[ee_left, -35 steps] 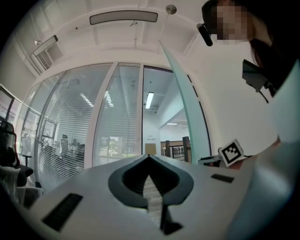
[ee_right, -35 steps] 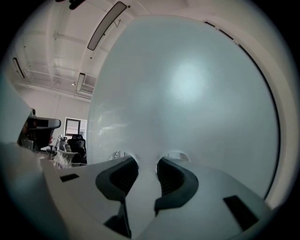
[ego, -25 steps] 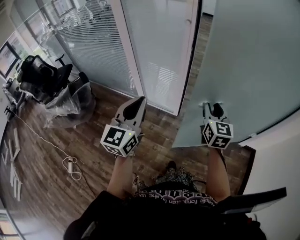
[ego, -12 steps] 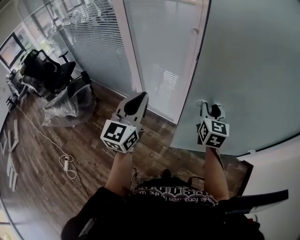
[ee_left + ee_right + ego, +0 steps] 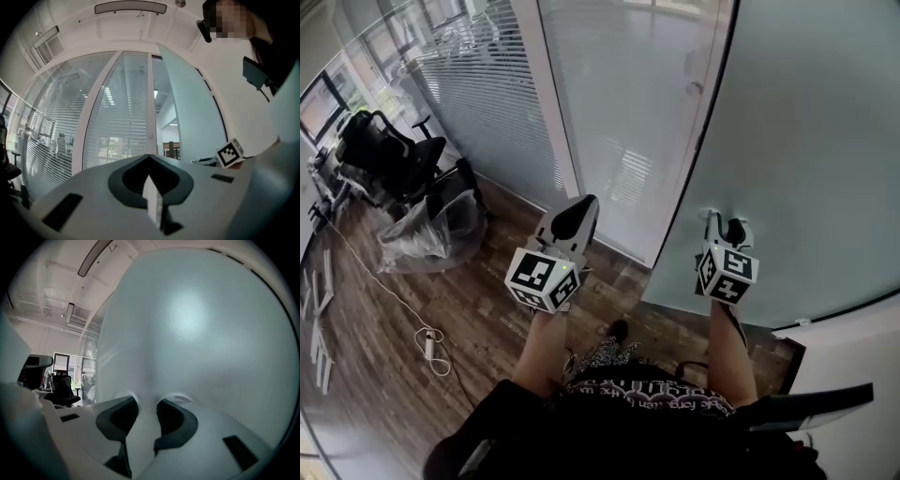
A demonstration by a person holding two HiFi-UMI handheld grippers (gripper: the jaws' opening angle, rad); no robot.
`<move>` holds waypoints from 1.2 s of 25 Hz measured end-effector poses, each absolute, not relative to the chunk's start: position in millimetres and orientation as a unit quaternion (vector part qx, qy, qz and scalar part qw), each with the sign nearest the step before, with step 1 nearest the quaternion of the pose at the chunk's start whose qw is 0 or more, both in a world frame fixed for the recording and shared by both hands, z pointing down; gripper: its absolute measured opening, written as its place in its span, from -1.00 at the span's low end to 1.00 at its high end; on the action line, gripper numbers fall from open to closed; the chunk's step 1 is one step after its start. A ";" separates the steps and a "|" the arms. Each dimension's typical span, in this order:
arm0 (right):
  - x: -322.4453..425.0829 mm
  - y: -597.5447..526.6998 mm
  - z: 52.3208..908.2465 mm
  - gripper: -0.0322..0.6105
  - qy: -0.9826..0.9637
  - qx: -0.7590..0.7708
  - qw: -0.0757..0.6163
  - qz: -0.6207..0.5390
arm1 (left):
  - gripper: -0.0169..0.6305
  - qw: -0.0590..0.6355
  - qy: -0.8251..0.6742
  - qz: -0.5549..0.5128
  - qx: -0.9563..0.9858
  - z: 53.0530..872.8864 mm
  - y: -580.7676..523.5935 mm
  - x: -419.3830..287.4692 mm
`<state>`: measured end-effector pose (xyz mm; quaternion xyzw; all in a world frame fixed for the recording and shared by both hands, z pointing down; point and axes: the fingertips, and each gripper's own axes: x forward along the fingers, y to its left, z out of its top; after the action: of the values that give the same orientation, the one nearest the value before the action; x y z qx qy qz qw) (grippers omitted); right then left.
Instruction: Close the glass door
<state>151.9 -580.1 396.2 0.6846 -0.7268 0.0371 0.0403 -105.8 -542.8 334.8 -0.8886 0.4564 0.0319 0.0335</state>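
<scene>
Head view: we look steeply down on both tongs, held out in front of us over a wood floor. The right gripper has its tips against the frosted face of the door, low on the pane and near its free edge. The door stands at an angle to the white frame. A dark gap runs along its edge, and a wedge of floor shows between its bottom corner and the foot of the frame.

In the right gripper view we see the two jaws standing well apart with nothing between them. Their tips sit at the glass, which fills nearly the whole picture, and pale reflections ring each tip.

The left gripper hangs in the air just short of the frame, touching nothing. In the left gripper view its jaws meet in a point and hold nothing. The door leans in from the right there, with blinds behind the fixed glass ahead.

To our left, a black chair stands by the glass wall, and a white cable trails across the floor.
</scene>
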 end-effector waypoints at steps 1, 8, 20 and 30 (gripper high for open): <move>153.3 -586.1 395.5 -0.53 -0.724 0.688 0.039 0.036 | -0.94 0.034 0.452 0.033 -0.891 334.6 -551.9 -105.2; 167.3 -625.8 396.1 -0.54 -0.707 0.704 0.039 0.044 | -0.94 0.045 0.412 0.034 -0.909 319.5 -619.1 -87.3; 190.1 -677.5 397.4 -0.54 -0.678 0.732 0.039 0.046 | -0.94 0.028 0.366 0.032 -0.930 335.6 -689.7 -64.5; 205.8 -718.9 397.3 -0.54 -0.662 0.747 0.036 0.046 | -0.94 0.023 0.369 0.038 -0.928 338.1 -731.0 -66.8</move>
<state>205.8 -718.9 397.3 0.7475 -0.6617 0.0463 0.0364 -66.8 -731.0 338.1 -0.9284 0.3689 0.0376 0.0225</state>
